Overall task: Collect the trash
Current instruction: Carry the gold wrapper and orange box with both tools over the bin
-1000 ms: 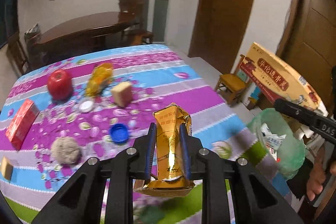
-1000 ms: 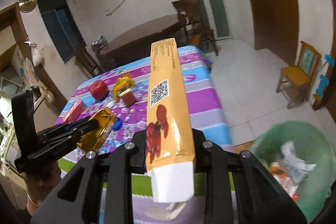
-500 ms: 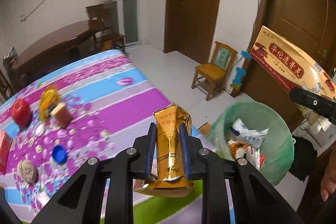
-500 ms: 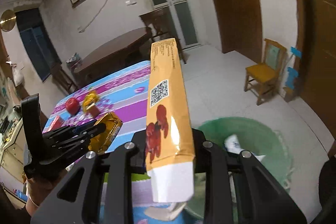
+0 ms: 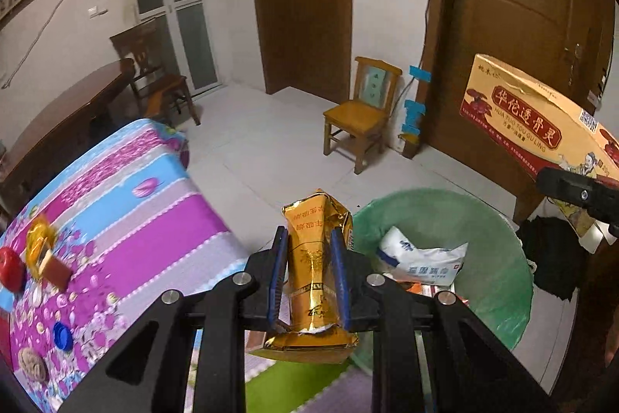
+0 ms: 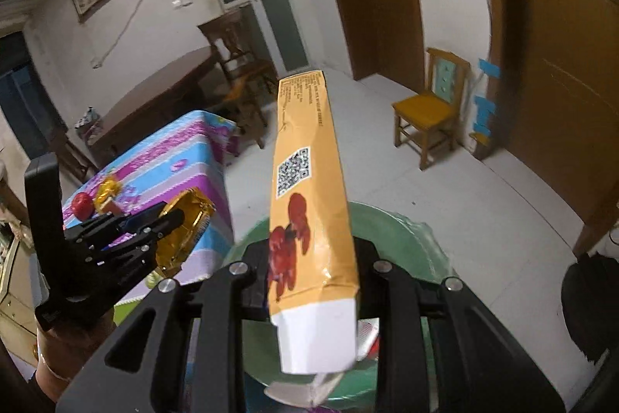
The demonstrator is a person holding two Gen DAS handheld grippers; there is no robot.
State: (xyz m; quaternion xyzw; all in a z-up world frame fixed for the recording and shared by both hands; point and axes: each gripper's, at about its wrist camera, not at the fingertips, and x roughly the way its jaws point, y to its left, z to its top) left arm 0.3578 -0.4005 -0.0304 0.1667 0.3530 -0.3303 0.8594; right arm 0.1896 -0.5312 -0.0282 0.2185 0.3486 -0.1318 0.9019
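Two loads near the green-lined trash bin [image 5: 499, 281]: left gripper [image 5: 309, 277] jaws clamped on a gold foil packet [image 5: 314, 269], right gripper [image 6: 309, 281] jaws clamped on a long orange carton [image 6: 309, 204], its long axis pointing forward above the bin's mouth, the nearer.

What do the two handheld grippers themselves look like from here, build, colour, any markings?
Both are matte black linkage frames with silver round pivot bolts. The left gripper has blue pads lining its fingers. The right gripper matches in frame and bolts. No cables, lettering or sleeves are visible.
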